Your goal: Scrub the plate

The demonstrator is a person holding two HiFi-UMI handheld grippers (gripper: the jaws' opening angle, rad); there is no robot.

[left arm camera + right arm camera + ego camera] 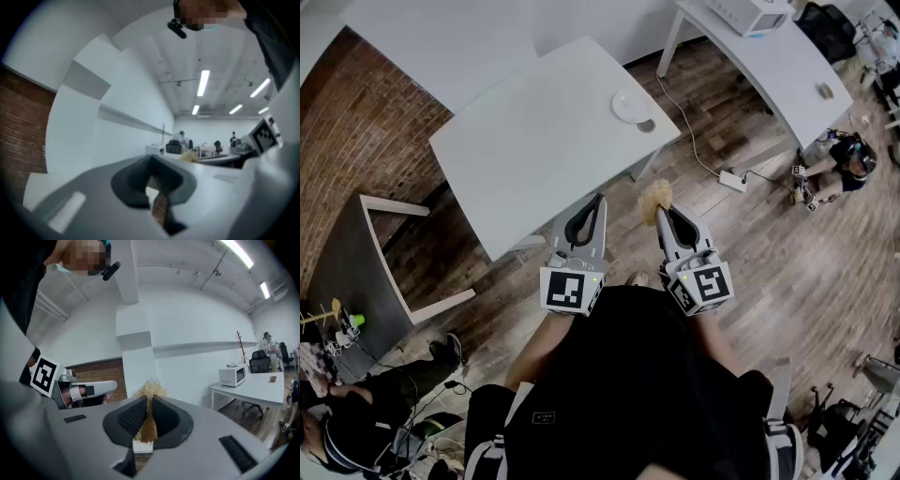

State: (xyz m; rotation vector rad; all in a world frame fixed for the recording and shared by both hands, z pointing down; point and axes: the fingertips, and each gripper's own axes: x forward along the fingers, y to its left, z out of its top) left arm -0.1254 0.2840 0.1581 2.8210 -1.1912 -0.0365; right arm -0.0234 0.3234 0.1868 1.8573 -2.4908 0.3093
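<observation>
Clenching the tan scrubber (655, 194) in your right gripper (662, 214), left gripper (596, 202) closed empty, you face the plate (630, 106) well ahead, at the white table's (534, 131) far corner.

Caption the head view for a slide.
Right gripper clamps a tan scrubber; left gripper shut, empty; plate on the white table.

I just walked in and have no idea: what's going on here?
A person stands by a white table with a gripper in each hand, both held out in front of the body. The right gripper is shut on a tan fibrous scrubber. The left gripper is shut with nothing in it. The plate lies at the table's far corner, apart from both, so scrubbing has not begun.
</observation>
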